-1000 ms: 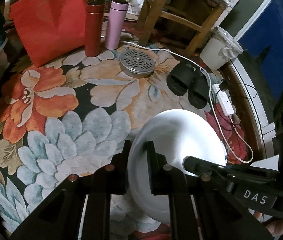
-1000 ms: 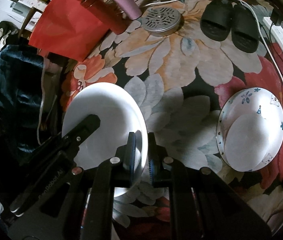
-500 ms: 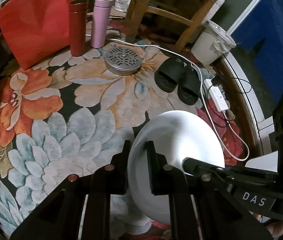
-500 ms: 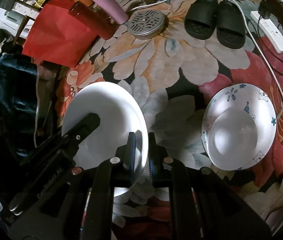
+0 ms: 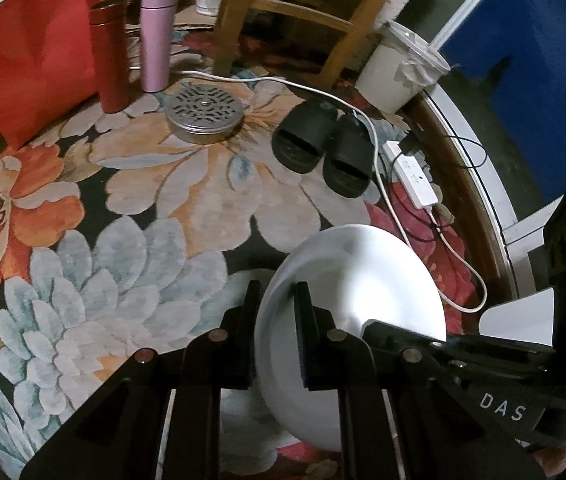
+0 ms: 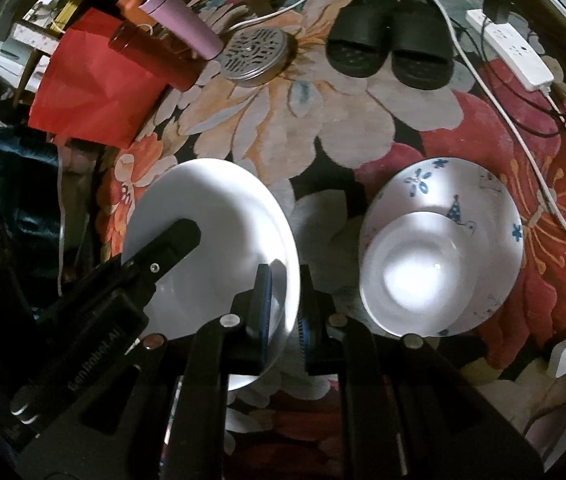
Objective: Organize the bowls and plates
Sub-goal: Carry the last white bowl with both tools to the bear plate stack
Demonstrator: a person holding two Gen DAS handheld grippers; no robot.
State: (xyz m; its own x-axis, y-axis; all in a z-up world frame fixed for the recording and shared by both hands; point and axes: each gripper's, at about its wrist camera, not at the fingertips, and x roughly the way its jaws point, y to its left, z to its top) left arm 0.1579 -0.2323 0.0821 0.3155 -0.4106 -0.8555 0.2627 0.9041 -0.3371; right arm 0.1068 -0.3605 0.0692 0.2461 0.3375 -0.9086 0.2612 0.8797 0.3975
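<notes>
the white bowl [image 6: 211,240] is being held above the flowered rug [image 5: 155,200], gripped at opposite rims by the left gripper [image 5: 277,300] and the right gripper [image 6: 285,280], both clamped on it. a small bowl [image 6: 415,272] is being carried inside the patterned plate [image 6: 483,192] just beside it.

Floor covered by a large floral rug [image 5: 155,200] in orange, cream, pale blue and red on black. Wooden chair legs [image 5: 239,20] at the far side, next to a white lined waste bin [image 5: 399,72]. Dark blue wall panel [image 5: 531,60] with white trim, possibly a door. White power strip [image 5: 417,178] with cables near the rug's edge. Dim room, edges dark.
</notes>
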